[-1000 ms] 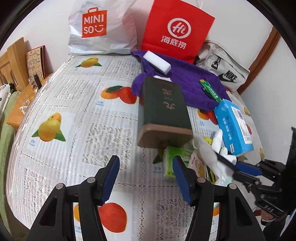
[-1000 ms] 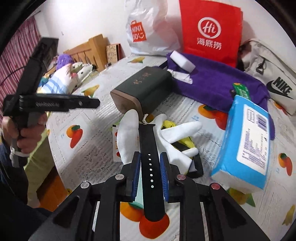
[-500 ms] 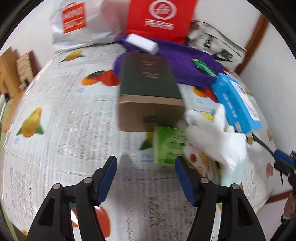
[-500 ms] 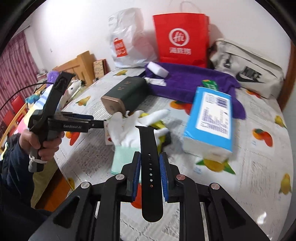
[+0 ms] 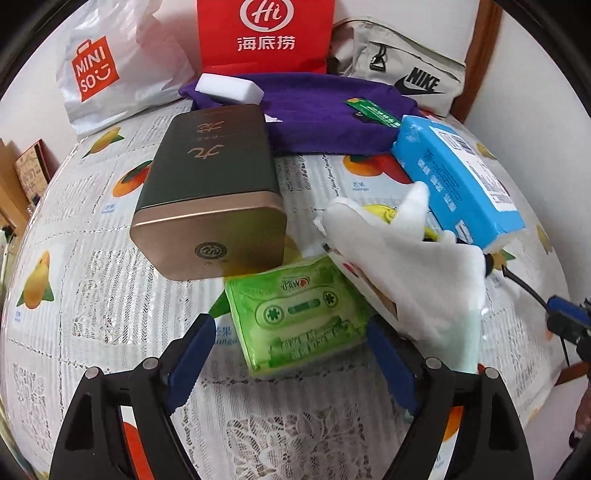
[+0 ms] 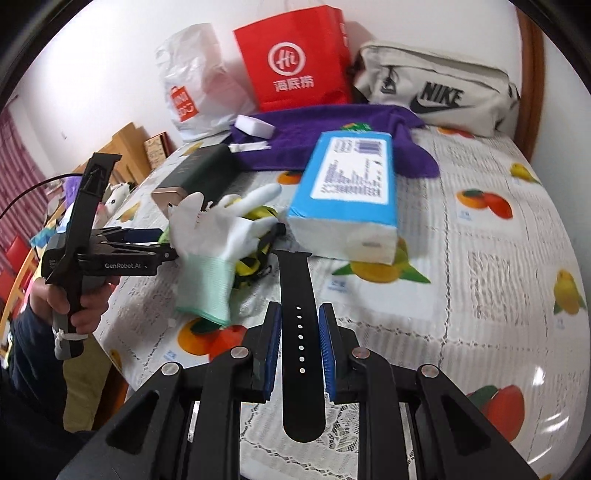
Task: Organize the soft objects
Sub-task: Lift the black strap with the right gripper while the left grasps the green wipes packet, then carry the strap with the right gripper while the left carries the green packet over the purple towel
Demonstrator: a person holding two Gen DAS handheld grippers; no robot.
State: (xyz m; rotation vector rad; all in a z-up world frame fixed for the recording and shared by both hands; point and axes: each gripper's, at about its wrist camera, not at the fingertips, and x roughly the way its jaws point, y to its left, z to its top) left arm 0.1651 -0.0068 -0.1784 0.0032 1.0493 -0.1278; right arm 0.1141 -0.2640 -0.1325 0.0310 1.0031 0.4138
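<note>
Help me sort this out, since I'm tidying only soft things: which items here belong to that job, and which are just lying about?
In the job:
- green tissue pack
- white glove
- black strap
- blue tissue pack
- purple cloth

Lying about:
- dark green tin
- red bag
- Nike bag

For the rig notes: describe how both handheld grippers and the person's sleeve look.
Left gripper and right gripper: black angular frames, silver rivets, blue ribbed pads. The left one's side reads GenRobot.AI in white, a dark cable trailing behind, a white tie round its grey handle. Sleeve: dark navy.
</note>
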